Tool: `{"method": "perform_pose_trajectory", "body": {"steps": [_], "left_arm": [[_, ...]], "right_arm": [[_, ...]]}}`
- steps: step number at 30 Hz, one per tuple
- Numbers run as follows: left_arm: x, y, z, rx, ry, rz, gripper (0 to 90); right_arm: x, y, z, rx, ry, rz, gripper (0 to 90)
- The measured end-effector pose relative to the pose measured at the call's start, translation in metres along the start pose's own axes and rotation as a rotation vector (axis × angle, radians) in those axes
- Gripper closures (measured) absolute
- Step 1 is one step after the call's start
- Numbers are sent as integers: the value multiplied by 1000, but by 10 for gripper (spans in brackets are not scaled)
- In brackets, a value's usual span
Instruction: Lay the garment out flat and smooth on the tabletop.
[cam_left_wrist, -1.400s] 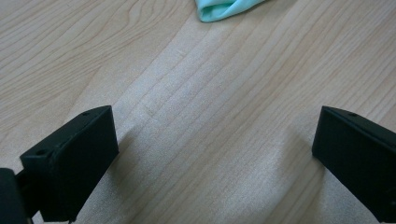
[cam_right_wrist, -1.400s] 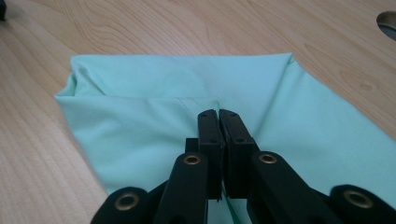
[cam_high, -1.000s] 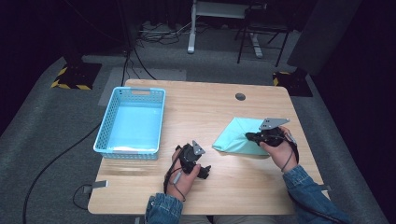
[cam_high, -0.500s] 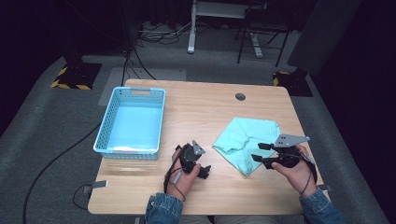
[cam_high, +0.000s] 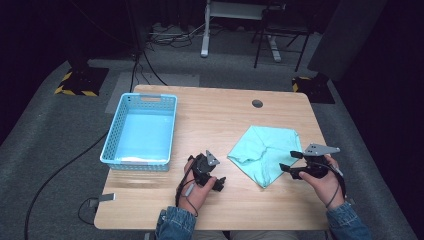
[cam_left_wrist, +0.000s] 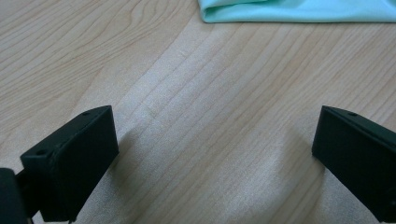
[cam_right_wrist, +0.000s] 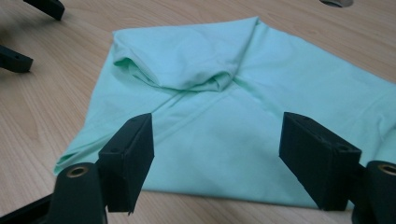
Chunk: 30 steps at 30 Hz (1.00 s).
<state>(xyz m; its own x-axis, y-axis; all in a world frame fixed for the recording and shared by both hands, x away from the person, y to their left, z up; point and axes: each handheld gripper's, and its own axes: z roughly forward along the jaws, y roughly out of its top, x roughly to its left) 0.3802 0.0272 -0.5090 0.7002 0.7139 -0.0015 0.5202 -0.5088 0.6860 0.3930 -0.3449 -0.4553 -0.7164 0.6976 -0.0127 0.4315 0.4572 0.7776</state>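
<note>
Right gripper (cam_right_wrist: 217, 154) is hovering w/ jaws spread wide apart, nothing between them but the mint-green cloth (cam_right_wrist: 261, 116) lying beyond. Cloth is lying flat on the wooden table (cam_right_wrist: 42, 107), roughly folded, w/ a bunched ridge of folds running across its upper middle. Other gripper's black jaw tips (cam_right_wrist: 28, 32) are poking in at top left, apart from the cloth. Dark round hole in table (cam_right_wrist: 335, 2) is showing at top right edge.
</note>
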Motion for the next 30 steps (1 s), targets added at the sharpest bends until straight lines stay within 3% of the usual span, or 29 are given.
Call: {"method": "perform_pose_trajectory", "body": {"steps": [16,23,30], "left_arm": [[0,1,1,4,4,-5,0],[1,2,1,4,-3,-1,1],[1,2,2,3,-1,-13,3]], "right_arm": [[-29,-49,-6,60,-38,64,204],[-34,-64,-4,83,-58,95,138],[-33,-70,-3,86,-79,75,59]]}}
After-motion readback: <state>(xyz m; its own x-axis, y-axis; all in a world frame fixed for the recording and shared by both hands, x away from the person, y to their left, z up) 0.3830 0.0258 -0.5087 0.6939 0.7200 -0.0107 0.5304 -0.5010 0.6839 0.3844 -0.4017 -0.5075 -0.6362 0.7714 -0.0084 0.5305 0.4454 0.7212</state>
